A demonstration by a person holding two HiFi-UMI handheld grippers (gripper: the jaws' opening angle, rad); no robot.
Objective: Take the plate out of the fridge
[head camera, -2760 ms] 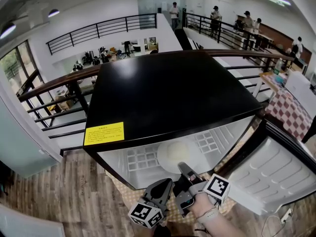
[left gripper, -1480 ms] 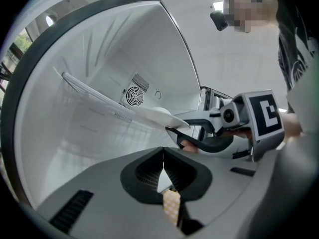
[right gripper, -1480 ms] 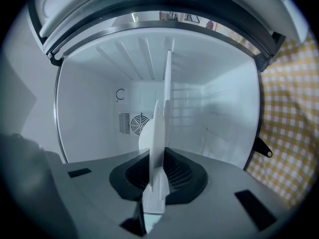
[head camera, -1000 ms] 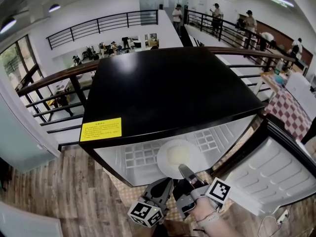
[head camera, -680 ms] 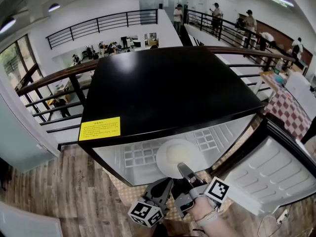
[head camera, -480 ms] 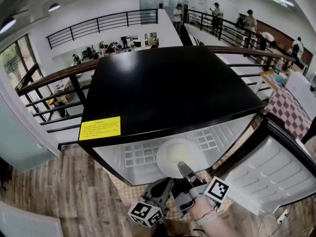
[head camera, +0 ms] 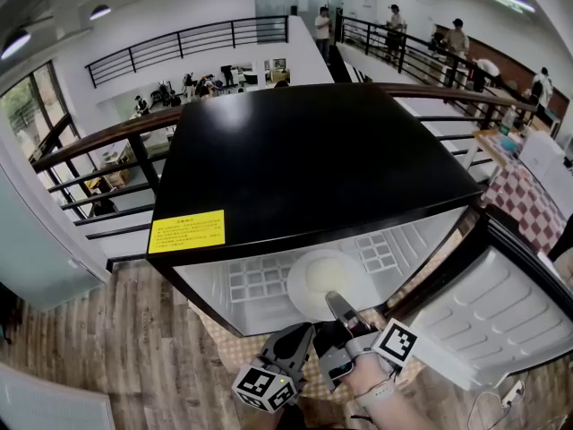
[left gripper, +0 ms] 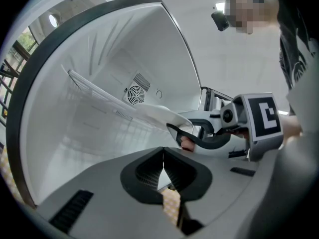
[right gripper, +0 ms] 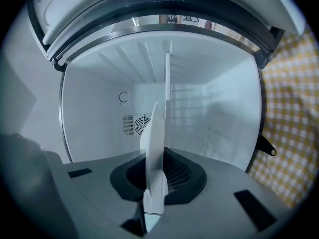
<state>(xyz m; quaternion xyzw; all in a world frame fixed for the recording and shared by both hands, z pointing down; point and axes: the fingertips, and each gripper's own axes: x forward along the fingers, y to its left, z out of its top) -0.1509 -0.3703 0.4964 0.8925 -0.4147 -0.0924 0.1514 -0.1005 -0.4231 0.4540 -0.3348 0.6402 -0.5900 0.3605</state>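
1. The right gripper (head camera: 337, 303) is clamped on the near rim of the white plate (head camera: 324, 276).
2. The plate is inside the open fridge (head camera: 304, 168), level with its shelf (head camera: 255, 285).
3. The left gripper (head camera: 303, 331), jaws together and empty, is just left of the right gripper.

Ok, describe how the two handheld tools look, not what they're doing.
The left tool and right tool have grey moulded bodies with black ribbed recesses round the jaws. Each carries a white cube with black square markers: left cube, right cube. The right tool's fingers are dark and curved.
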